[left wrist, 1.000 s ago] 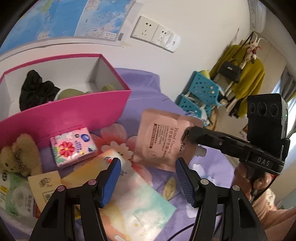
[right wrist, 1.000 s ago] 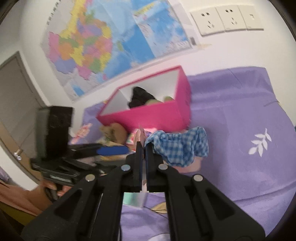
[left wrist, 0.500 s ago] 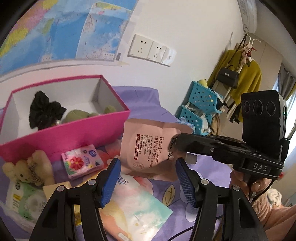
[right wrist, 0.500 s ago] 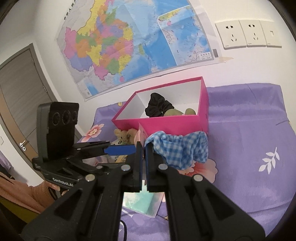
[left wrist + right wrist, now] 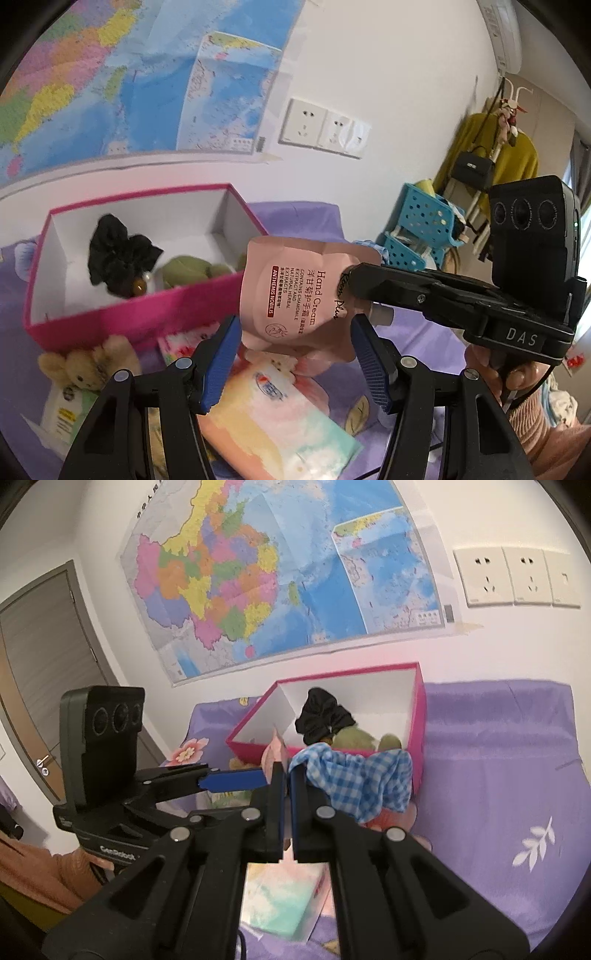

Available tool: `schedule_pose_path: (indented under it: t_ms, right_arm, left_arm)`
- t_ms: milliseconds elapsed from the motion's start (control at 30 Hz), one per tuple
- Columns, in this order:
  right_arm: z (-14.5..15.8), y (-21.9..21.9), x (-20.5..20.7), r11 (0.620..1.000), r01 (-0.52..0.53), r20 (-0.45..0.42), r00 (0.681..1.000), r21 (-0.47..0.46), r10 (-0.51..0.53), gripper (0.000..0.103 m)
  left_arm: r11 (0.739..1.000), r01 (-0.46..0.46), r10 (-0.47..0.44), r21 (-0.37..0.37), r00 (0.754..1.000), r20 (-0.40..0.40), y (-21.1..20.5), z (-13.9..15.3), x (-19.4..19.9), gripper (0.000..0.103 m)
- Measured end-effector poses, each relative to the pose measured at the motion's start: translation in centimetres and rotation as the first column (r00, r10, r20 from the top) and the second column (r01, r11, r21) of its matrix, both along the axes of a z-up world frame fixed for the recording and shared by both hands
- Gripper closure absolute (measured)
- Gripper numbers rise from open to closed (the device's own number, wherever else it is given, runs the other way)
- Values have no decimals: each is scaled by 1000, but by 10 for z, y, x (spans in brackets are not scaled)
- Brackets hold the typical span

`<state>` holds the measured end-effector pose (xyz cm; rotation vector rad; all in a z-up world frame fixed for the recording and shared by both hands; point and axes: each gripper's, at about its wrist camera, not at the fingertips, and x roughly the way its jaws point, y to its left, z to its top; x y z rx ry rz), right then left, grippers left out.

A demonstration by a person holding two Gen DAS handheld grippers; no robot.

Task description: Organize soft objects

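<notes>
Now the step in hand is carrying: the right gripper point(image 5: 287, 775) has its jaws clenched on the edge of the pink hand cream pouch point(image 5: 295, 291), which hangs in the air just in front of the pink box point(image 5: 122, 317), near its right corner. A blue checked cloth point(image 5: 362, 782) also hangs beside these jaws; I cannot tell if it is pinched too. The left gripper point(image 5: 295, 354) waits below with its jaws released and holding nothing, above the packs on the purple bed cover point(image 5: 498, 746). The box already holds a black scrunchie point(image 5: 118, 254) and a green soft thing point(image 5: 188, 271). I judge the next move is to bring the pouch over the near wall of the box, above the free white floor, and only then to release it. A teddy bear point(image 5: 85, 369) lies outside the box.
</notes>
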<state>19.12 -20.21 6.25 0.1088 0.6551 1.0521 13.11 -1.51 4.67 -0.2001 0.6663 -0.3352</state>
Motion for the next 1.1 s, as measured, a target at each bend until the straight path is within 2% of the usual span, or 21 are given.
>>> schedule_pose_path:
  t_ms: [300,567,867,967,1067,1100]
  right_arm:
    - [14,25,37,1000,-7,20,1000,25,6,99]
    - [13,30,48,999,-3,3,1000,42,3,99]
    - [-32,3,31,999,39,-129,991,36,-34,97]
    - [-51,-3,30,999,46,-186,982,22,-41,92]
    - [-72,-13,39,996,94,-266,960,4,-90,90]
    - [-78,-16,41,993,118,-280,952,-21,-119,85]
  left_arm:
    - [996,-90,90,26,996,12,18,19,30,41]
    - [996,-89,89,14,996,0,22,15,36,41]
    - [999,-5,9,38,996,-86,-3,-28,25,42]
    - [998,27,-22,49,995,-95,-11,-35,21,45]
    - [993,24,-12,113,994,-107,-17,-41,21,45]
    - [994,27,-15,106,993,-115,-17,-43,22,45]
